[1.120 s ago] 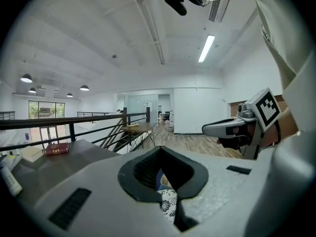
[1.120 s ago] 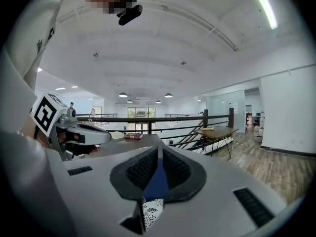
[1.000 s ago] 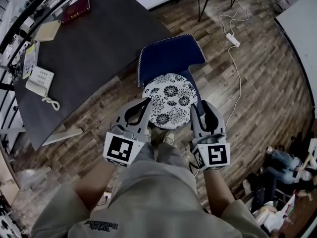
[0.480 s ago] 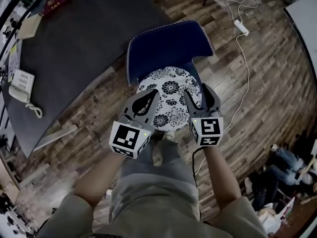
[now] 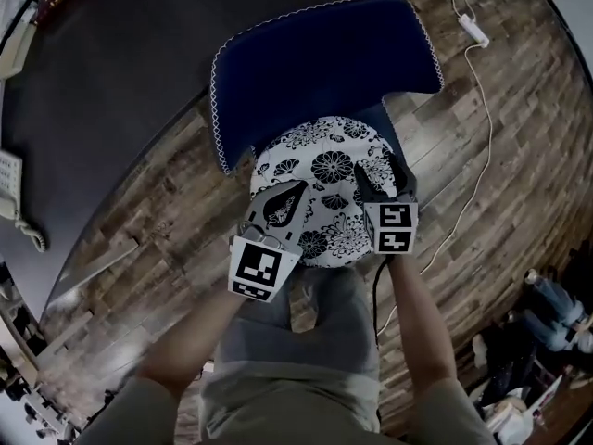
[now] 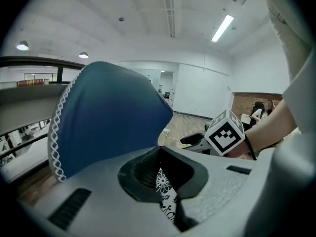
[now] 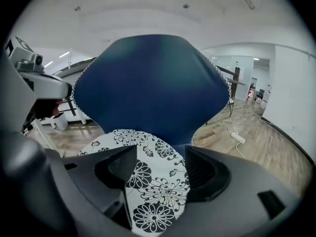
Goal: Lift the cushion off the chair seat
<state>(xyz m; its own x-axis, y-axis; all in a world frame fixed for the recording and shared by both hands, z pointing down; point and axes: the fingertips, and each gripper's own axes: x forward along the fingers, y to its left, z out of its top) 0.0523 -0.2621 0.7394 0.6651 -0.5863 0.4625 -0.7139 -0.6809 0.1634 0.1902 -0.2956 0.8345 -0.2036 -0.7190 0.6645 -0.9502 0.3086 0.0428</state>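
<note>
A round white cushion (image 5: 324, 193) with black flowers lies on the seat of a blue chair (image 5: 315, 63) whose backrest rises behind it. My left gripper (image 5: 295, 188) is over the cushion's near left part with its fingertips together; the cushion (image 6: 165, 194) shows through the gap behind the tips. My right gripper (image 5: 382, 176) is at the cushion's right edge. Its jaws are opening and stand wide, with the cushion (image 7: 153, 181) between them and the pads not pressing on it. The chair back (image 7: 148, 83) fills the right gripper view.
A dark table (image 5: 93, 109) stands to the left of the chair, with a phone (image 5: 9, 184) at its edge. A white cable and power strip (image 5: 473, 31) lie on the wooden floor at the right. People sit at the lower right (image 5: 547, 304).
Both grippers have come down and forward onto the cushion. The right gripper's jaws have spread apart. The chair now looks larger and nearer in the head view.
</note>
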